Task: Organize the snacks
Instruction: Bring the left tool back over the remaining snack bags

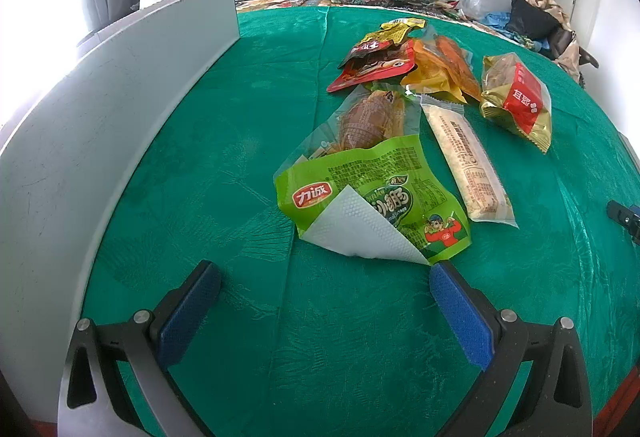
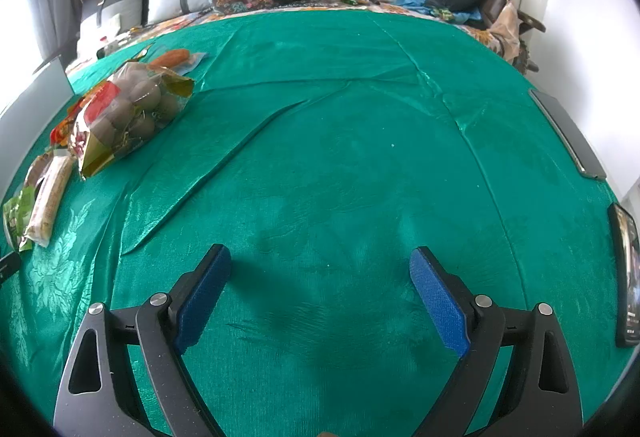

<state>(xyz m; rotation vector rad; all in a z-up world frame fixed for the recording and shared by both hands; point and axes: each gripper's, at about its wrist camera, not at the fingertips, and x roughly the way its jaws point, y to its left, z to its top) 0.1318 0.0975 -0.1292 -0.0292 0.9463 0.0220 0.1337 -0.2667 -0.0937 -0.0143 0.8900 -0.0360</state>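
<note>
Clearly the left claw [image 1: 324, 279] gapes wide and empty just short of the green snack packet [image 1: 372, 197], nearest of the snacks heaped on the green cloth [image 1: 240, 117]. Light, crinkly and slippery, probably; pinch its curled foil corner. The right claw [image 2: 320, 263] gapes empty too, well apart.

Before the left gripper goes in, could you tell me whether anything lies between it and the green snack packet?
Nothing visible does. The left gripper is open, and only bare green cloth lies between it and the green packet.
</note>
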